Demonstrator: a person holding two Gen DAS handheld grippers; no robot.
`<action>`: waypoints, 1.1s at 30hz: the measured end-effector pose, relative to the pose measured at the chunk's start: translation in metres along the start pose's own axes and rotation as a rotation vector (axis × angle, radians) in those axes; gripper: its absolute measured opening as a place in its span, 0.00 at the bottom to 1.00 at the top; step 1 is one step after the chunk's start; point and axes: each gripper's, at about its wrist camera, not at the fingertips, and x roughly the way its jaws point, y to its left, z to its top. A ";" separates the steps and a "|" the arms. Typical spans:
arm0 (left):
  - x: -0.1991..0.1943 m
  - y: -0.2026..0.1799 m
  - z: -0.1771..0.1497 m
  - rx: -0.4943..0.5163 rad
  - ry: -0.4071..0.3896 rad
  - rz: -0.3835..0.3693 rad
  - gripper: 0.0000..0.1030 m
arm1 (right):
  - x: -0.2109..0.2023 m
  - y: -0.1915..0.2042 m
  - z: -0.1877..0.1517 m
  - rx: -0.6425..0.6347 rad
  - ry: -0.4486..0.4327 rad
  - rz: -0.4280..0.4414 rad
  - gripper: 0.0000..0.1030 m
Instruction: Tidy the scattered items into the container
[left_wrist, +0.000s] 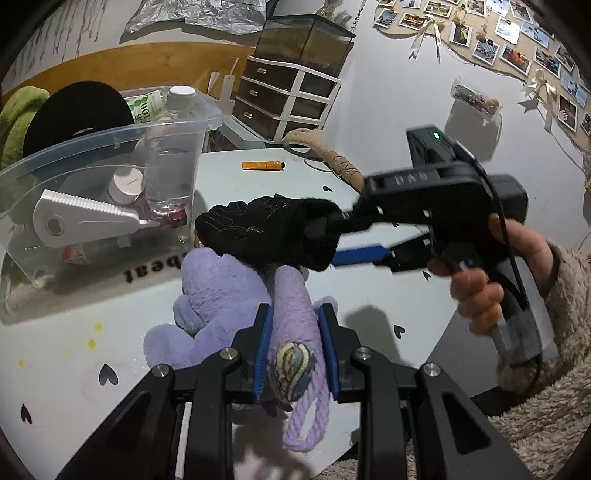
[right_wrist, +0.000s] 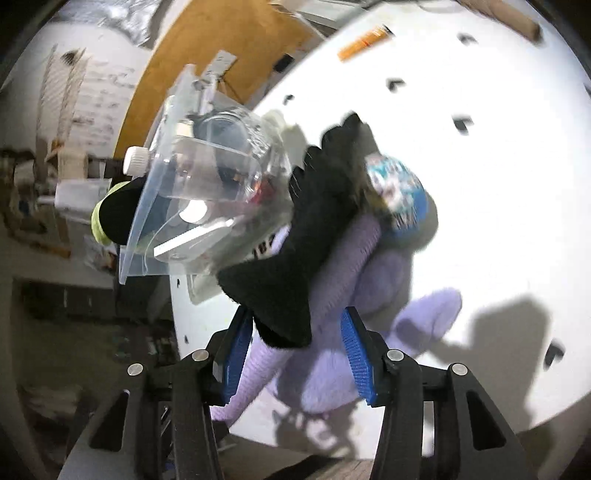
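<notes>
My left gripper (left_wrist: 295, 332) is shut on a limb of a purple plush toy (left_wrist: 221, 295) lying on the white table (left_wrist: 369, 295). My right gripper (left_wrist: 325, 236) holds a black glove (left_wrist: 266, 229) by its cuff, just above the plush and right of the clear plastic container (left_wrist: 110, 177). In the right wrist view the gripper (right_wrist: 295, 343) is shut on the glove (right_wrist: 306, 221), with the plush (right_wrist: 369, 332) behind it and the container (right_wrist: 207, 184) ahead. The container holds a water bottle (left_wrist: 173, 147), a white tool (left_wrist: 81, 218) and other small items.
An orange lighter (left_wrist: 262, 165) lies on the far part of the table. A beige plush (left_wrist: 325, 151) lies beyond it. A small drawer unit (left_wrist: 288, 96) stands behind the table. A black hat (left_wrist: 77, 110) and green cloth (left_wrist: 18, 122) sit behind the container.
</notes>
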 end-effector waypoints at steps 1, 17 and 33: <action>0.000 0.000 0.000 -0.001 -0.001 0.000 0.25 | 0.000 0.003 0.004 -0.026 -0.010 0.014 0.48; 0.001 0.009 -0.001 -0.061 -0.001 0.021 0.26 | -0.083 -0.011 0.130 -0.002 -0.434 -0.041 0.06; 0.003 0.017 0.009 -0.094 0.022 -0.043 0.25 | -0.044 -0.096 0.044 0.093 -0.186 -0.314 0.89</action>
